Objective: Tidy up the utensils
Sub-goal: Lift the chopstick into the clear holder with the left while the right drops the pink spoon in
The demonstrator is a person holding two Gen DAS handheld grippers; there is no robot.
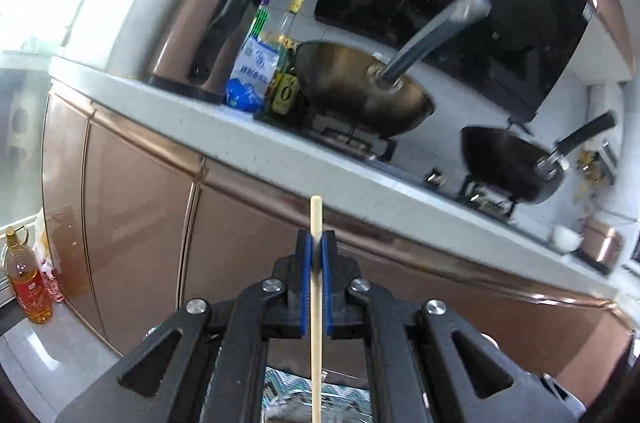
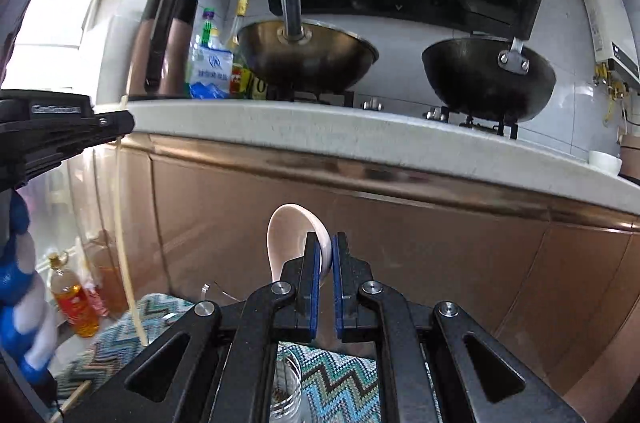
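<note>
My left gripper point(image 1: 316, 243) is shut on a pale wooden chopstick point(image 1: 316, 303) that stands upright between the blue pads, its tip poking above them. My right gripper point(image 2: 326, 247) is shut on a white ceramic spoon point(image 2: 288, 235), whose bowl rises up and left of the pads. In the right wrist view the left gripper body point(image 2: 60, 131) reaches in from the left edge with the chopstick point(image 2: 124, 223) hanging down from it. A clear glass point(image 2: 286, 387) stands on the zigzag cloth point(image 2: 340, 383) below my right gripper. Another wooden stick point(image 2: 74, 401) lies at the cloth's lower left.
Ahead runs a white counter edge point(image 2: 360, 131) over copper cabinet doors point(image 2: 400, 243). On the stove sit a steel wok point(image 2: 308, 59) and a black wok point(image 2: 488, 75). A copper kettle point(image 2: 160, 51), bottles and a blue-white bag point(image 2: 210, 71) stand left. An oil bottle point(image 2: 74, 299) stands on the floor.
</note>
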